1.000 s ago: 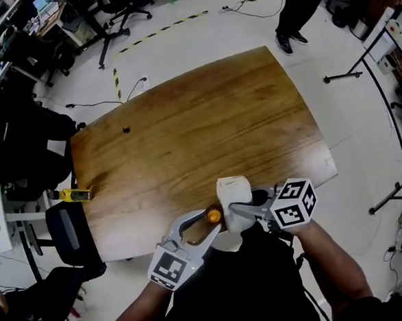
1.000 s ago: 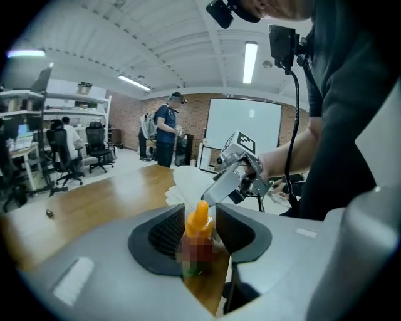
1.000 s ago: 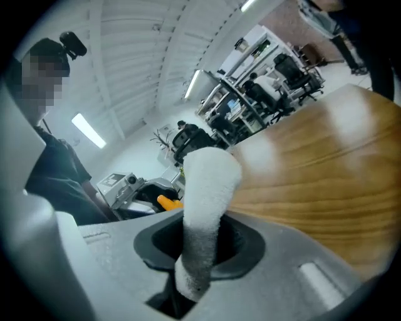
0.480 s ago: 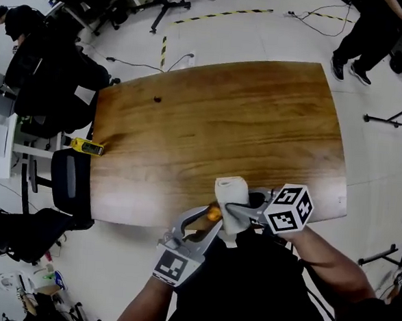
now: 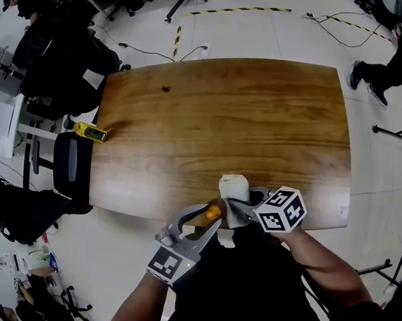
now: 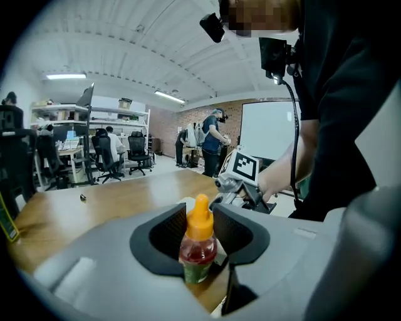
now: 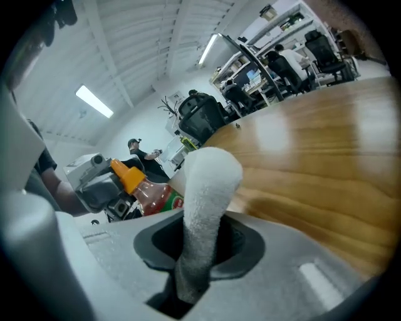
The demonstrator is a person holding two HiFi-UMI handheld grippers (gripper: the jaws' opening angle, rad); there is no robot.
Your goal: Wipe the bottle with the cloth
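A small bottle with an orange cap, red contents and a green label is held upright over the near edge of the wooden table. My left gripper is shut on its body, as the left gripper view shows: bottle, left gripper. My right gripper is shut on a folded white cloth. The cloth stands up from the jaws right beside the bottle's cap. In the right gripper view the cloth rises from my right gripper, with the bottle just to its left.
A yellow device lies at the table's left edge and a small dark object near its far left corner. Office chairs stand left of the table. A person stands at the far right, and cables cross the floor.
The head view has swung, so the table now lies squarer in the picture. Both grippers kept their holds and stayed together at the near edge, with the cloth still next to the cap.
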